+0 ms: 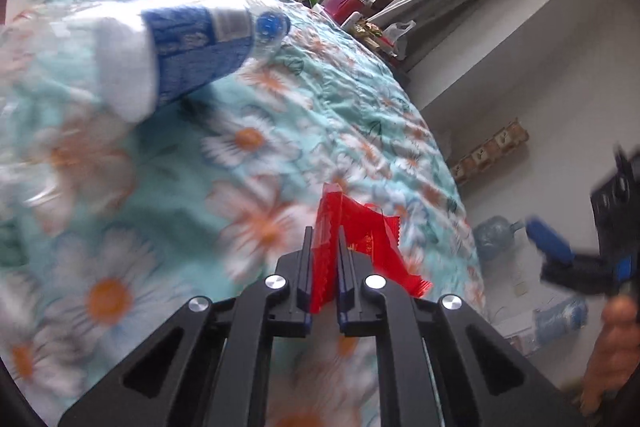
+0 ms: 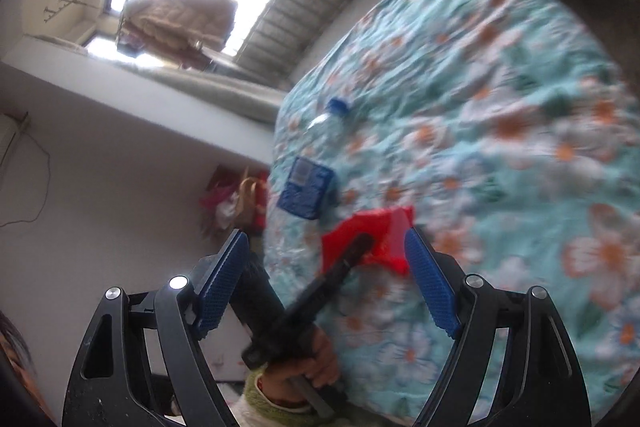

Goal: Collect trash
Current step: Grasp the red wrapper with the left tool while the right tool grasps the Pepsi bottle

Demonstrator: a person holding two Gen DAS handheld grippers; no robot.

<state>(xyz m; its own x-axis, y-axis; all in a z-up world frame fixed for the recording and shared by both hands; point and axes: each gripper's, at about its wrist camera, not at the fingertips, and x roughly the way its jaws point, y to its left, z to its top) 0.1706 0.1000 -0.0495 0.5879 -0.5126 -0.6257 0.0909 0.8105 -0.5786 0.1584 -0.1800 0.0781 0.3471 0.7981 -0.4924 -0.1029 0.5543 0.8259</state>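
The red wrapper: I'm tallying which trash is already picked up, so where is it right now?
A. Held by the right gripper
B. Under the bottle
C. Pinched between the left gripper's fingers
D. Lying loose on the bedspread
C: the left gripper is shut on the red wrapper; the right gripper stands open and empty.

A turquoise bedspread (image 1: 340, 115) printed with white daisies with orange centres fills both views. At lower centre of the left wrist view lies a bright red wrapper (image 1: 360, 239); at upper left, a clear plastic bottle (image 1: 192, 55) with blue label and blue cap. The right gripper (image 2: 326, 279) is black with blue pads.
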